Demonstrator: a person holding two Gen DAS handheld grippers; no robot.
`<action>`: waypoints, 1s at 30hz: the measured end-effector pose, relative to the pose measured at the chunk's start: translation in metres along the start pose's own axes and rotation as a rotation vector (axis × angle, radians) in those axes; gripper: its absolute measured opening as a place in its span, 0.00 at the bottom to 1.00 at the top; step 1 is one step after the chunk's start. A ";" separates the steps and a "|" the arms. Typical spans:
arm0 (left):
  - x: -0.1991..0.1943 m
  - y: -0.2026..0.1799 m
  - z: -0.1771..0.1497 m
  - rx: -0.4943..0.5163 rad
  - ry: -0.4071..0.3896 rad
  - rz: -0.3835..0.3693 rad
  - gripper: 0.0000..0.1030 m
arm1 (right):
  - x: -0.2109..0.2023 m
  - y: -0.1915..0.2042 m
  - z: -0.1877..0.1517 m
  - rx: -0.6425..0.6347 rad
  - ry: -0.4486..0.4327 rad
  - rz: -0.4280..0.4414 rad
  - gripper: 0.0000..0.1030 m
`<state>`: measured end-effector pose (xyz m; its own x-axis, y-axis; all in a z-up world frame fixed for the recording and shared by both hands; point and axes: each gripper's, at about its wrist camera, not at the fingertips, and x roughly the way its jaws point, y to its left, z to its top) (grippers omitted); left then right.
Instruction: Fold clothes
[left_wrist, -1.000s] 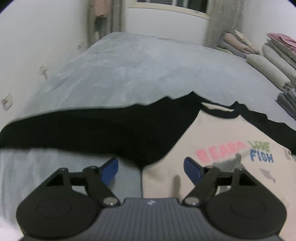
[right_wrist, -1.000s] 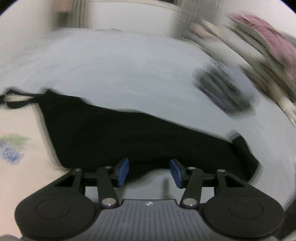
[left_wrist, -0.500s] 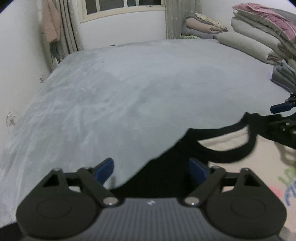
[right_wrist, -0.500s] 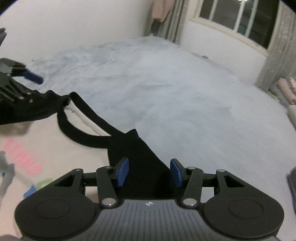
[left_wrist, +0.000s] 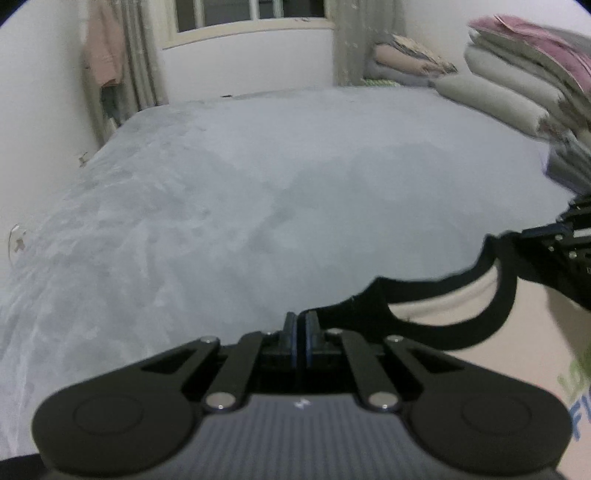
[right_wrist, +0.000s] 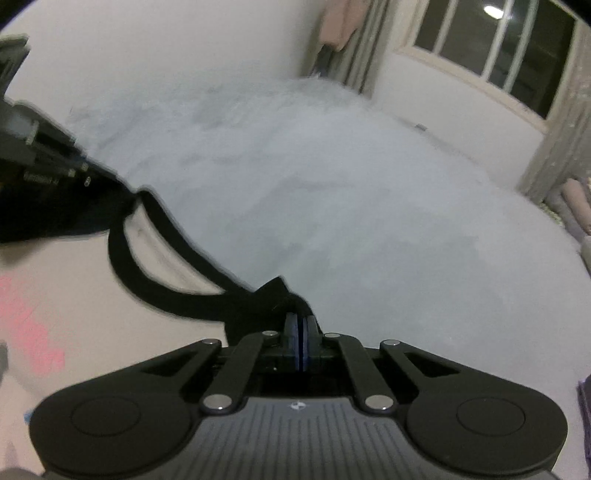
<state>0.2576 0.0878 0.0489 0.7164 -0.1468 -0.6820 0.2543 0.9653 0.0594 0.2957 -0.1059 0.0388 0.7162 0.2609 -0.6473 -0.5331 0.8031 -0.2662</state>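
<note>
Already, in the left wrist view, the left gripper (left_wrist: 300, 325) was clamped on the shirt (left_wrist: 461, 332) spread on the bed (left_wrist: 258, 184), by the collar. In the right wrist view, the right gripper (right_wrist: 301, 326) was likewise pinched onto its black shoulder; a joint lift-and-fold was judged next.

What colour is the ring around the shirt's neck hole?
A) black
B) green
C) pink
A: the shirt is cream, and the collar looping round its neck opening is black in both views.
</note>
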 end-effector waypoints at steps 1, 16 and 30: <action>-0.001 0.001 0.001 -0.008 -0.008 0.003 0.03 | 0.000 0.002 0.003 -0.010 -0.006 -0.026 0.01; 0.005 0.014 0.014 -0.071 -0.081 0.161 0.03 | 0.032 0.029 0.023 0.007 -0.089 -0.217 0.01; -0.102 0.031 -0.023 -0.369 -0.080 0.187 0.40 | -0.045 0.028 -0.004 0.281 -0.041 -0.183 0.57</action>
<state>0.1775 0.1376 0.1039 0.7799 0.0358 -0.6248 -0.1242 0.9873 -0.0986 0.2472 -0.0972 0.0578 0.8090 0.1153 -0.5765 -0.2530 0.9534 -0.1644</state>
